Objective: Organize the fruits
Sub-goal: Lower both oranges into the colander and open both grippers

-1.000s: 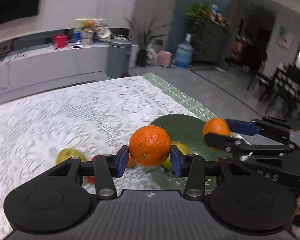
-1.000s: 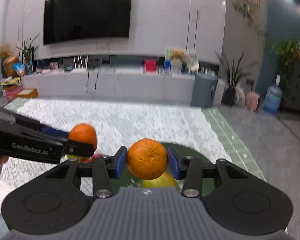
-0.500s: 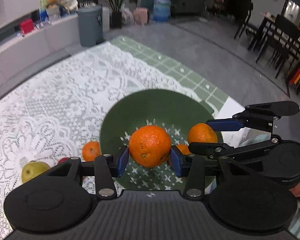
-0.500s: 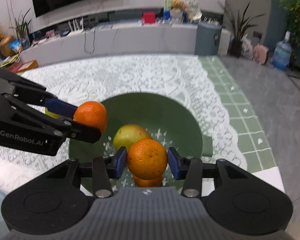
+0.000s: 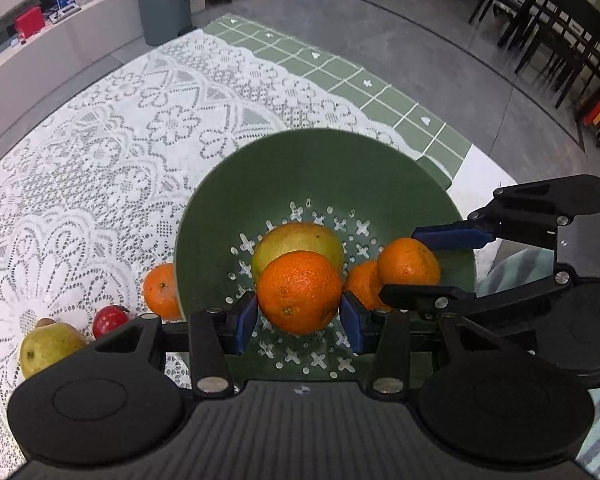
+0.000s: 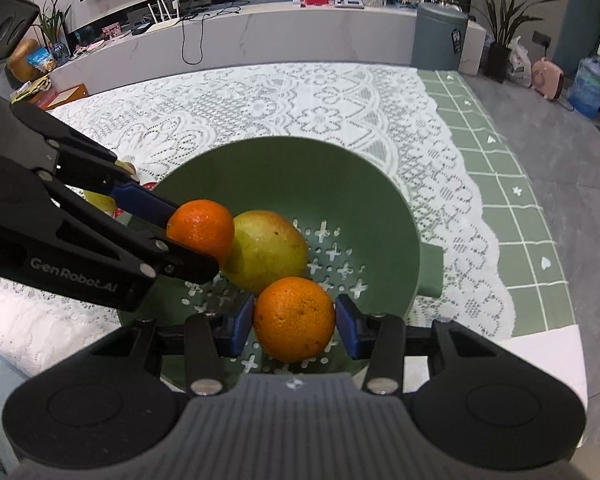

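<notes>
Lace tablecloth (image 5: 100,152) over green grid mat (image 6: 512,200); each gripper (image 5: 299,316) (image 6: 294,322) pinches an orange (image 5: 299,292) (image 6: 294,318)

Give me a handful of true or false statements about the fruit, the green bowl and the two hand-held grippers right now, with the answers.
1. Each hand-held gripper holds an orange: left hand-held gripper, right hand-held gripper. True.
2. The green colander bowl is empty. False: a yellow-green pear and a loose orange lie in it.
3. A small red fruit lies on the lace tablecloth outside the bowl. True.
4. Both held oranges rest on the tablecloth. False: they hang over the bowl.
</notes>
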`<state>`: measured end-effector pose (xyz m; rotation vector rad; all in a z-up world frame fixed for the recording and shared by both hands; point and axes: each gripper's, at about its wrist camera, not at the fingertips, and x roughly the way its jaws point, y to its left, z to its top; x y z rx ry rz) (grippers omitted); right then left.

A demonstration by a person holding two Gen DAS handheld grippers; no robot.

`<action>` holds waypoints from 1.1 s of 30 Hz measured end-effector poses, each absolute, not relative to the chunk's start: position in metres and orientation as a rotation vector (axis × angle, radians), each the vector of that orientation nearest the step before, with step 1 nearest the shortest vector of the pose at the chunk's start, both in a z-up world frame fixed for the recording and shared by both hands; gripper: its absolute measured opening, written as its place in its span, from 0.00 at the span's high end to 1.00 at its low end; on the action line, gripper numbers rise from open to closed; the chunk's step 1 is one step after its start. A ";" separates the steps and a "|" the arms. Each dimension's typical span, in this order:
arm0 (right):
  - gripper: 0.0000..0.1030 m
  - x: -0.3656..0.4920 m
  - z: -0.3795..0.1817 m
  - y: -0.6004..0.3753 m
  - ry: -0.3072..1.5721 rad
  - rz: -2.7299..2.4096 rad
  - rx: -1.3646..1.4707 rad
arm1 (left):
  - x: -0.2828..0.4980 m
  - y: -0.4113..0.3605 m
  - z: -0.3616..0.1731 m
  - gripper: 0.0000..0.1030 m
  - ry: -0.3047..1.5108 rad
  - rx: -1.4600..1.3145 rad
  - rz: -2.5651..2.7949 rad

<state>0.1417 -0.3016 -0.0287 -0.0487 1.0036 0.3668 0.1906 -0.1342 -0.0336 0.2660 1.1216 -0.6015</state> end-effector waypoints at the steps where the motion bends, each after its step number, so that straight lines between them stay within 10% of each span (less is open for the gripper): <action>1: 0.59 0.143 -0.030 -0.302 1.014 0.369 -0.037 | 0.192 -0.135 -0.036 0.51 1.131 0.267 -0.600; 33: 0.50 0.136 -0.031 -0.312 0.988 0.414 0.063 | 0.193 -0.133 -0.052 0.49 1.202 0.317 -0.589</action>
